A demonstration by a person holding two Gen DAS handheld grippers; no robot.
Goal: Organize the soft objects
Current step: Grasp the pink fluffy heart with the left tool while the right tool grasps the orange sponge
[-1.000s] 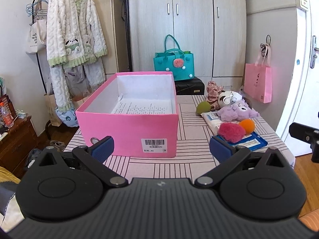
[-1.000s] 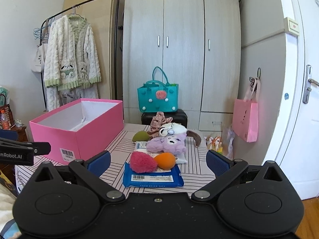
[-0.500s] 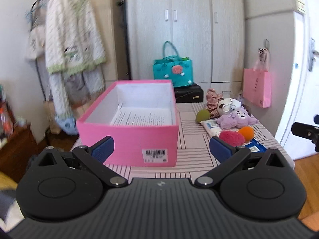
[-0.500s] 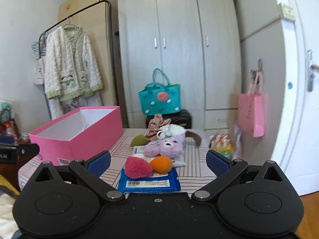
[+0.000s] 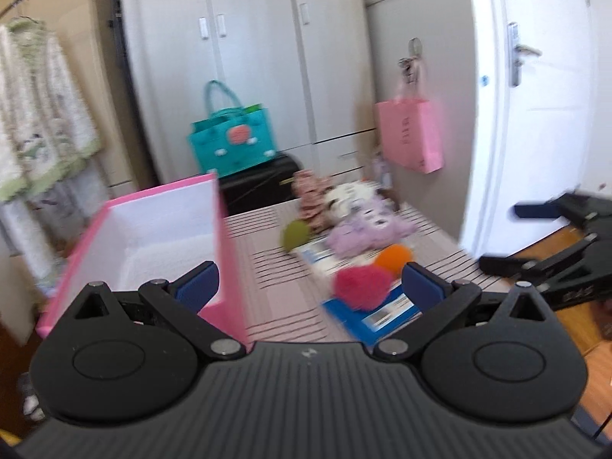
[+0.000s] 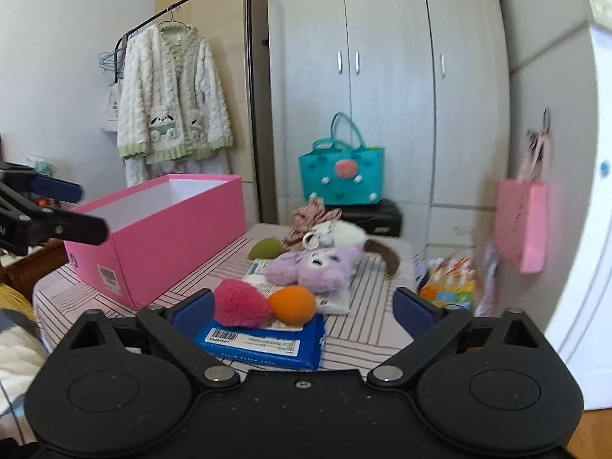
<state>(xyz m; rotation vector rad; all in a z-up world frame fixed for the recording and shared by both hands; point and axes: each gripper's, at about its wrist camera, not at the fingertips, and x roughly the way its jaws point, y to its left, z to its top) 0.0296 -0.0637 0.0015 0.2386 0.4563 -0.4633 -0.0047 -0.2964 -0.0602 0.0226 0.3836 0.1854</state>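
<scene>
Both views have shifted since a second ago: left wrist view has swung rightward and tilted, so the pink box (image 5: 153,244) now sits lower left instead of centre, blurred; right wrist view has closed in, and the soft pile fills centre frame larger than before.

Largest to smallest:
- Striped table (image 6: 367,329): carries everything.
- Pink box, open top, white inside, left of centre in the right wrist view (image 6: 164,237). Looks empty; judged the destination.
- Blue wet-wipes pack (image 6: 264,344): lower centre, flat, just ahead of the right gripper.
- Purple plush toy (image 6: 317,267): behind the pack, lying on a second white pack; a white plush with a brown ear touches it behind.
- Fuzzy pink ball (image 6: 241,304) and orange ball (image 6: 292,304): side by side, touching, resting on the blue pack.
- Olive-green ball (image 6: 266,248): alone on the cloth, between box and plush.

Grippers:
- Right gripper (image 6: 302,308): jaws have just been closing a little, wide apart all the same, nothing pressed. Pink and orange balls lie in line between the pads, slightly ahead.
- Left gripper (image 5: 310,283): jaws wide, empty, aimed between box and pile.

Step in hand, as judged: right gripper lining up on one ball. To do it well, centre on a single ball, not the seam between two; come in low enough to catch its middle, clear of the pack; close gently, since fluff compresses and a round thing may squirt out sideways.
</scene>
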